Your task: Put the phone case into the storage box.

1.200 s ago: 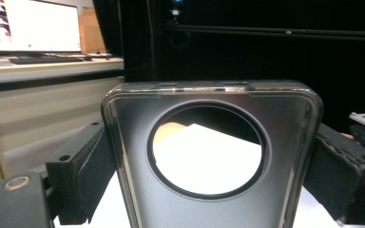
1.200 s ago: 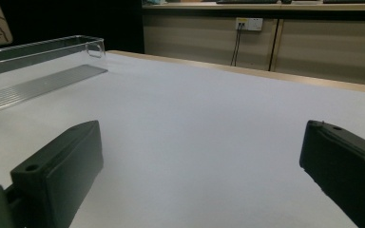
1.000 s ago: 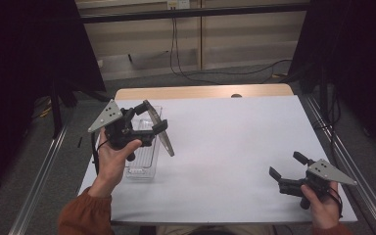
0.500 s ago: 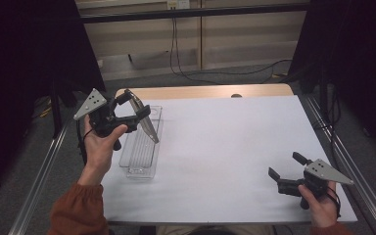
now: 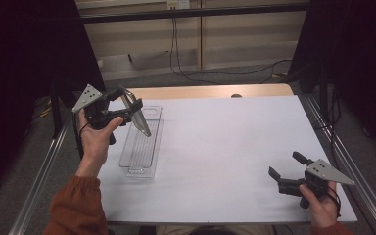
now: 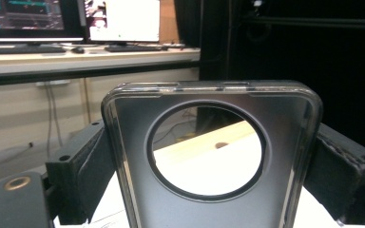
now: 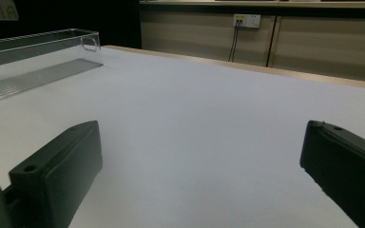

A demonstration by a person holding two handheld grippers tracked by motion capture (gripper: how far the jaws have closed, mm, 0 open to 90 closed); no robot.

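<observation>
Two hand-held grippers are at work over the white counter (image 5: 225,147). The left hand-held gripper (image 5: 127,110) is raised above the counter's left part, its two black jaws closed against the side edges of a dark, translucent plastic phone case with a large round camera cutout (image 6: 209,156). In the high view the case (image 5: 139,115) shows as a slim grey slab tilting down from the jaws, above the far end of one clear, ribbed plastic tray (image 5: 139,147) that lies lengthwise on the counter. The left gripper view shows what the high view cannot: the case's rounded corners, the button slots on its top edge, its glossy inner face, and the counter seen through the round hole.

The right hand-held gripper (image 5: 289,174) sits low near the counter's near right corner, well apart from the tray, jaws spread wide with nothing between them. Its own view shows the two matte black jaw pads wide apart over bare white surface, with the clear tray (image 7: 38,57) far off to the left, its transparent wall and grooved floor visible.
</observation>
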